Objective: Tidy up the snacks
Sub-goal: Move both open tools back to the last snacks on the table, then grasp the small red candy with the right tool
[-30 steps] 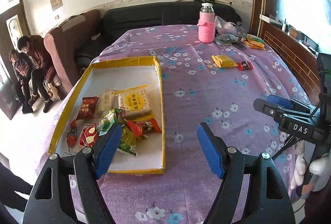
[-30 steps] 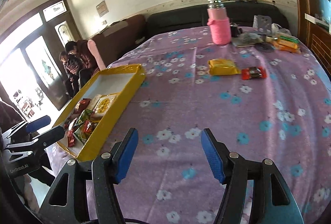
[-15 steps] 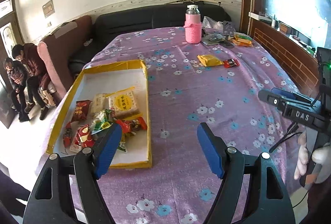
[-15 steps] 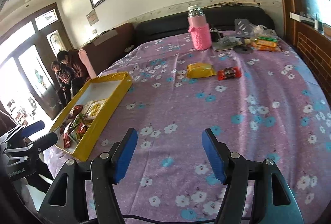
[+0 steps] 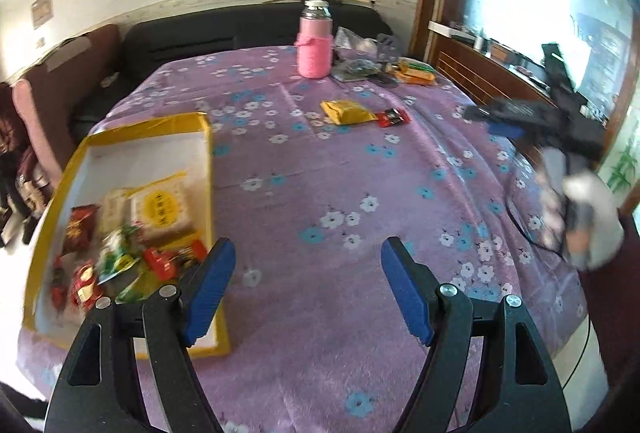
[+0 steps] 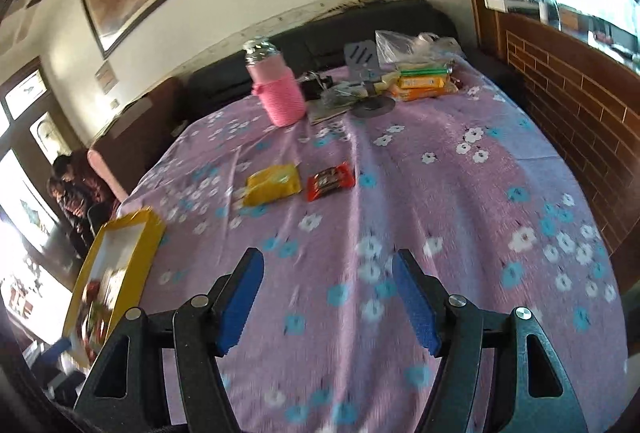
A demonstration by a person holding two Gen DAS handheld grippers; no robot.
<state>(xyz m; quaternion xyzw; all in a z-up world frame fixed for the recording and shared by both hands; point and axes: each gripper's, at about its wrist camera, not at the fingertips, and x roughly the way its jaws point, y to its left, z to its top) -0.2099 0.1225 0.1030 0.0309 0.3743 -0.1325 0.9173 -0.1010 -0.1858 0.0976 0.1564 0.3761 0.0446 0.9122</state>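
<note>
Two snacks, a yellow pack [image 6: 273, 184] and a red bar [image 6: 331, 181], lie side by side mid-worktop [image 6: 460, 201], well apart from the yellow tray [image 5: 206, 153] of snacks, while the left tool [image 5: 306, 283] and right tool [image 6: 328, 299] hover with jaws apart, empty, the right's just widening.

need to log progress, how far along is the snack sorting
Done: a pile of snack packets already lies in the yellow tray. In hand: nothing; the left gripper and right gripper are both open and empty over the purple tablecloth. Left: the yellow packet and the red packet lie loose mid-table.
</note>
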